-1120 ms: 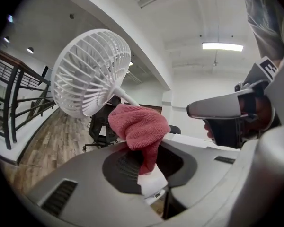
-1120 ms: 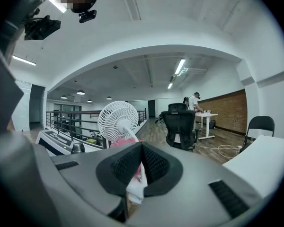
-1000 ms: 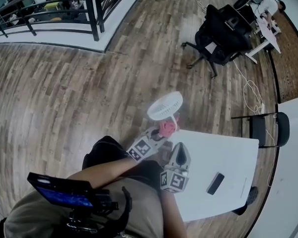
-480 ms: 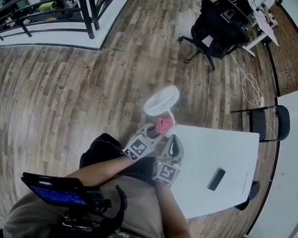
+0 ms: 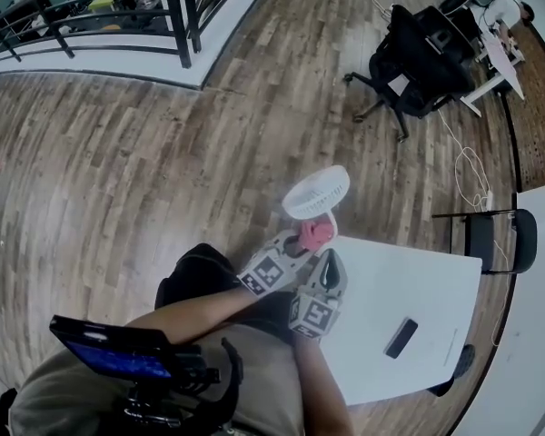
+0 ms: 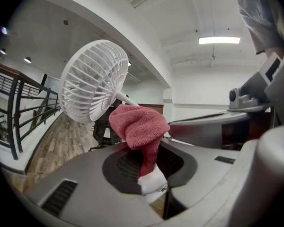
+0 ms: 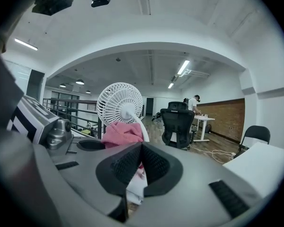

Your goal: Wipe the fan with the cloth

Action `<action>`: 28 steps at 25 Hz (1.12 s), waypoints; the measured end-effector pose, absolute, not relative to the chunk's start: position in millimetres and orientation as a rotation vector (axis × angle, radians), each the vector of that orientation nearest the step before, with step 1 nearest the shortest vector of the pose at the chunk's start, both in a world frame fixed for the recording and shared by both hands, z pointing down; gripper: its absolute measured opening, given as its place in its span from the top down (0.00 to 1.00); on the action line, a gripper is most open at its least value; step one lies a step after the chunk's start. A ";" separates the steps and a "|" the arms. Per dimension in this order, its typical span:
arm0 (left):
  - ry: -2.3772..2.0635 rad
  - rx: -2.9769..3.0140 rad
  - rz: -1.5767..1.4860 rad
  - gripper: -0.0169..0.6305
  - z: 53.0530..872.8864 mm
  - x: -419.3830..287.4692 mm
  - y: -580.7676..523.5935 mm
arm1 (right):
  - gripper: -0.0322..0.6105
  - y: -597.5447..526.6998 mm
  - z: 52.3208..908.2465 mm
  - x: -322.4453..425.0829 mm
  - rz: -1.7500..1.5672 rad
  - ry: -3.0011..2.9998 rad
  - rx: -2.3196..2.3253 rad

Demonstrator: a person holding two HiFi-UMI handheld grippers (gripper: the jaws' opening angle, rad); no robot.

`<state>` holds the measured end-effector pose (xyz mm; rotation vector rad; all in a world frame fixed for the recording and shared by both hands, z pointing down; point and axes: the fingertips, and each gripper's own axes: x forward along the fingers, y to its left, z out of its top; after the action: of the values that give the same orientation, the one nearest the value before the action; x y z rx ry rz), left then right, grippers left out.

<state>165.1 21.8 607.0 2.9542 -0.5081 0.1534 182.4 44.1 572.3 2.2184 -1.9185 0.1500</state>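
**Fan held up in the air, cloth close by**

The white table [image 5: 418,280] is the biggest thing here. The fan [image 5: 316,192] hangs in the air just past the table's far corner and does not stand on it. The right gripper [image 7: 141,148], over that corner, has its jaws pressed together on a white piece that looks like the fan's stand. The left gripper [image 6: 143,161], just off the table's edge, pinches the pink cloth [image 6: 138,126] just beyond that same corner.

What could go wrong? I think a hard push with the cloth could twist the thin stand out of the jaws. The fan would then drop to the floor, because no table is under it. The cloth could also catch in the fan's bars.

A small white bit, maybe a tag [image 6: 153,186], hangs from the cloth. Its print is too small to read. No other words show.
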 end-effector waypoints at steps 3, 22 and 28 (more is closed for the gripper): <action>-0.495 2.950 0.173 0.89 615.0 170.3 22.9 | 0.95 43.1 573.2 185.3 0.146 -1.919 2.213; -0.470 2.874 0.145 0.89 633.3 173.2 18.7 | 0.95 50.6 575.1 188.6 0.137 -1.904 2.195; -0.403 2.898 0.210 0.88 653.1 181.5 26.8 | 0.95 55.0 579.7 189.4 0.134 -1.904 2.197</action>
<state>181.5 26.8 653.1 2.8981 -0.4031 0.2097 189.4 55.0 579.7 2.1967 -1.9039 0.1344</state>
